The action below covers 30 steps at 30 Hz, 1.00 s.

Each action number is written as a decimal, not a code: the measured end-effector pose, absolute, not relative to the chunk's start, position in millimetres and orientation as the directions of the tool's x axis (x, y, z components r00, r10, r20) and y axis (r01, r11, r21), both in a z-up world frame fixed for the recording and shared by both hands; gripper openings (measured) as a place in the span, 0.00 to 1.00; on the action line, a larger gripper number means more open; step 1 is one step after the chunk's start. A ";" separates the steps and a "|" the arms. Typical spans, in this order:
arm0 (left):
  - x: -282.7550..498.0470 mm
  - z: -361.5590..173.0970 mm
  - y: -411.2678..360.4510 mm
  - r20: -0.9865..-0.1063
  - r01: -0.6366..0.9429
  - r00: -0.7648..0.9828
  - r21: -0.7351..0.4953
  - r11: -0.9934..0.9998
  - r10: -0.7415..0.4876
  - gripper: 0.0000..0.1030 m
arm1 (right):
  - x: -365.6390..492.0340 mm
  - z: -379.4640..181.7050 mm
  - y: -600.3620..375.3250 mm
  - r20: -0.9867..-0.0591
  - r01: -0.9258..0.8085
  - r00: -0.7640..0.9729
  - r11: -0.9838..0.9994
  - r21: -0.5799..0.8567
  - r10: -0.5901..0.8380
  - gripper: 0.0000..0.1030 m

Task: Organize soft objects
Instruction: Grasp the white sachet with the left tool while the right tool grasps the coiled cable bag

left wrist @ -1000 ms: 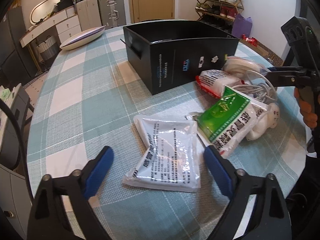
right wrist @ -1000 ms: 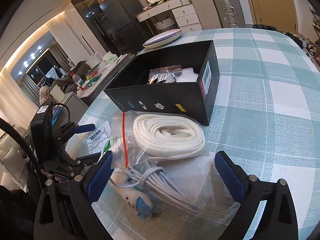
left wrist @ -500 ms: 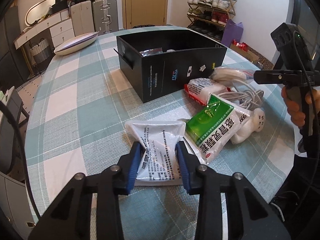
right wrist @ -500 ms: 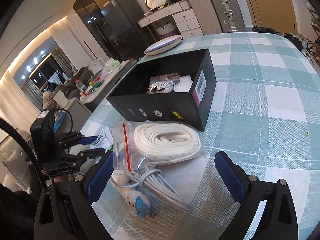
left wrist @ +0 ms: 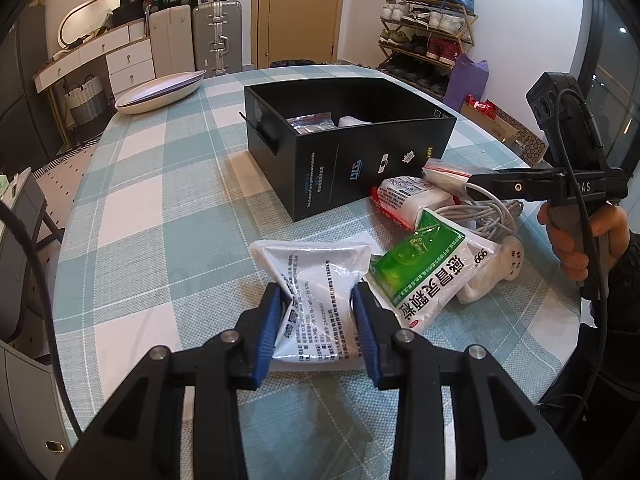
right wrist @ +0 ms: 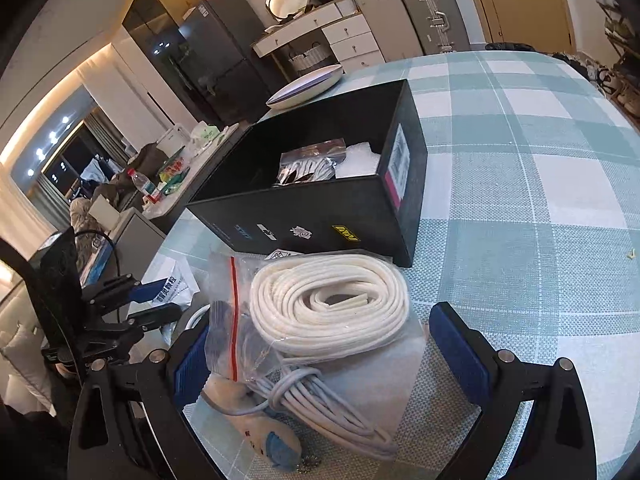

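Note:
My left gripper is shut on a soft white printed pouch, its blue pads pinching the pouch's near end on the checked tablecloth. Beside the pouch lies a green-and-white pouch, then a red-edged white packet. My right gripper stands open over a clear zip bag of coiled white rope and a bundled white cable; its pads touch neither. A black open box behind them holds a clear bag and something white.
A white shallow dish sits at the table's far left. A white plug-like object lies by the green pouch. A hand holds the right gripper's handle at the table's right edge. Drawers, suitcases and a shoe rack stand beyond the table.
The left gripper's jaws closed from wide open onto the white pouch's near end, squeezing it. The right gripper stayed open over the rope bag, hardly moving.

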<state>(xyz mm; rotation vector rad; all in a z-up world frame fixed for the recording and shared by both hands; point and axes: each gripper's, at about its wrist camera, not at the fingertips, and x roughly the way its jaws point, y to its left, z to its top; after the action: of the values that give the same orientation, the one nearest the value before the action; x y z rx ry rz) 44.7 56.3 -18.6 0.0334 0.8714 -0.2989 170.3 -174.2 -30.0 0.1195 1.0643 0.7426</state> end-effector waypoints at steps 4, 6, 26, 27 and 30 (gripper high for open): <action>44.9 -18.6 56.7 -0.758 0.269 0.605 -0.092 0.959 -0.243 0.34 | 167.8 -30.8 -171.2 -0.739 -0.497 0.268 0.746 0.444 0.618 0.90; 45.1 -18.8 57.2 -0.757 0.269 0.606 -0.095 0.959 -0.245 0.34 | 166.3 -29.4 -172.2 -0.729 -0.501 0.266 0.737 0.454 0.631 0.84; 44.8 -9.8 60.3 -0.731 0.245 0.637 -0.109 0.963 -0.245 0.34 | 159.9 -19.0 -179.0 -0.678 -0.546 0.259 0.683 0.485 0.688 0.43; 44.7 -9.2 60.6 -0.729 0.244 0.639 -0.112 0.963 -0.246 0.34 | 159.6 -17.8 -179.4 -0.676 -0.549 0.261 0.682 0.484 0.689 0.43; 45.1 -7.7 60.8 -0.725 0.243 0.643 -0.111 0.964 -0.246 0.34 | 157.8 -15.4 -179.7 -0.675 -0.559 0.270 0.683 0.470 0.686 0.41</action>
<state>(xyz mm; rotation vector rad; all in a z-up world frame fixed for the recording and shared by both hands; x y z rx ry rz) 45.1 60.8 -7.7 -0.0038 0.8270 -0.2783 157.8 -179.7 -15.4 0.1487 0.9878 0.8429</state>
